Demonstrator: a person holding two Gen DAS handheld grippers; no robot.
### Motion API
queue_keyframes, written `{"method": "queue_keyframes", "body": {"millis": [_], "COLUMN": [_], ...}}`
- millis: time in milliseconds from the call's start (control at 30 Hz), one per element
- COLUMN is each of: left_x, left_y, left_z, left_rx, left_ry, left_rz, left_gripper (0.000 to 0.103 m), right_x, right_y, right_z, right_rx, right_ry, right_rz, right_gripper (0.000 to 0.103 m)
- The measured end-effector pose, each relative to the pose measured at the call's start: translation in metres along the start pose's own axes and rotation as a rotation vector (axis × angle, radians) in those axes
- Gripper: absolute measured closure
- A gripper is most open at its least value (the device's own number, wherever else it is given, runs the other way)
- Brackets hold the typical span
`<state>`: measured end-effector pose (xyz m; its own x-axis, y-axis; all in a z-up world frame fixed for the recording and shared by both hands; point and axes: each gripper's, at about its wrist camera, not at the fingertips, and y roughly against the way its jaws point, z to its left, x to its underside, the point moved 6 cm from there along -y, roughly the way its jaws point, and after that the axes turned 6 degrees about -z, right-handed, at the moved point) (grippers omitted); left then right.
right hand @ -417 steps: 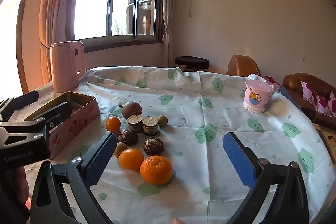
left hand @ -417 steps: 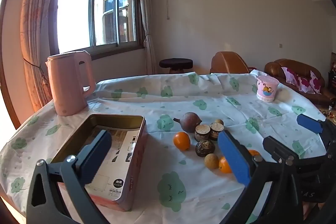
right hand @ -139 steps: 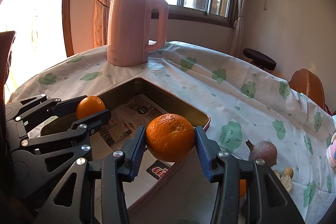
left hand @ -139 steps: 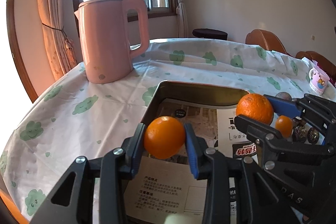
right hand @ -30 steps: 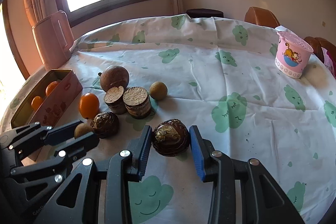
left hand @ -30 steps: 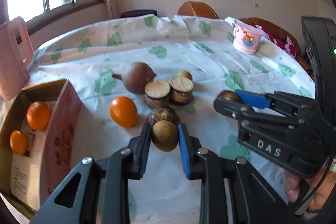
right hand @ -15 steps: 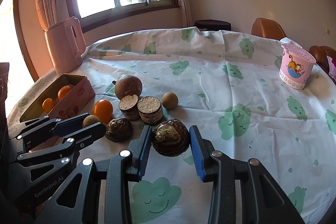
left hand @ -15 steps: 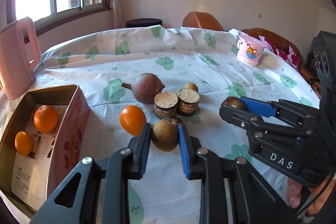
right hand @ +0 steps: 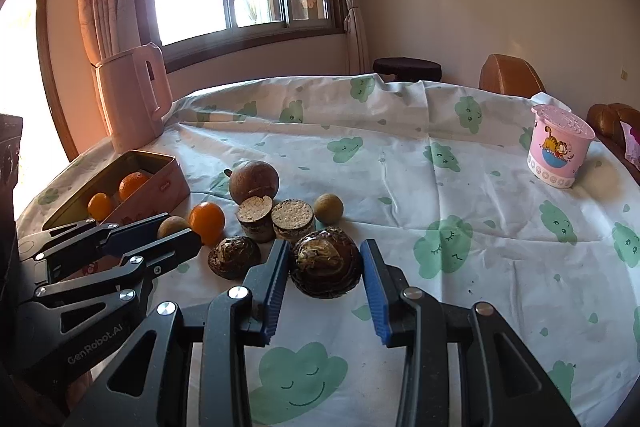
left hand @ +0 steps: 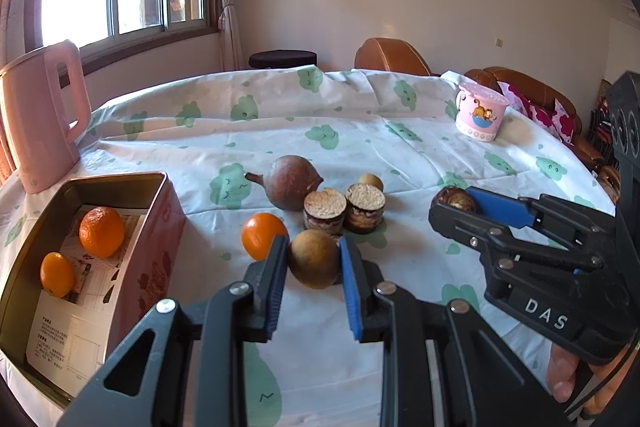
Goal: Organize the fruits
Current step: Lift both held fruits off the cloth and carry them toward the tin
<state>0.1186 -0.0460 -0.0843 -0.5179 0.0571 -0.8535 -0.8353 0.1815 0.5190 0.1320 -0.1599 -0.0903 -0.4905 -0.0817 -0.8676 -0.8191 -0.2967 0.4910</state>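
So two oranges (left hand: 101,231) lie in the tin (left hand: 158,227) at lower left, both grippers' fingers clamp brown fruits, and several wait on the surface (left hand: 360,131).

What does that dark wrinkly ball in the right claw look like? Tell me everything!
The dark brown, wrinkly round fruit has a glossy, crinkled skin with paler tan patches near its top. It looks whole, not cut. The right claw is shut on it, one blue pad pressing each side. Whether it rests on the white tablecloth with green clouds or hangs just above cannot be told. A similar smaller dark fruit lies to its left, apart from it.
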Motion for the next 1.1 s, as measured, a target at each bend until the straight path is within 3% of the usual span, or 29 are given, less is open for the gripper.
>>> {"method": "queue_keyframes", "body": {"millis": [1100], "left_x": [-0.008], "left_y": [0.021], "left_z": [0.002], "left_rx": [-0.038], "left_ry": [-0.008], "left_rz": [-0.111], "left_gripper": [0.075], "right_x": [-0.007], "right_y": [0.022], "right_z": [0.006], "right_rx": [0.023], "right_ry": [0.042], "right_rz": [-0.126], "right_gripper": [0.064]}}
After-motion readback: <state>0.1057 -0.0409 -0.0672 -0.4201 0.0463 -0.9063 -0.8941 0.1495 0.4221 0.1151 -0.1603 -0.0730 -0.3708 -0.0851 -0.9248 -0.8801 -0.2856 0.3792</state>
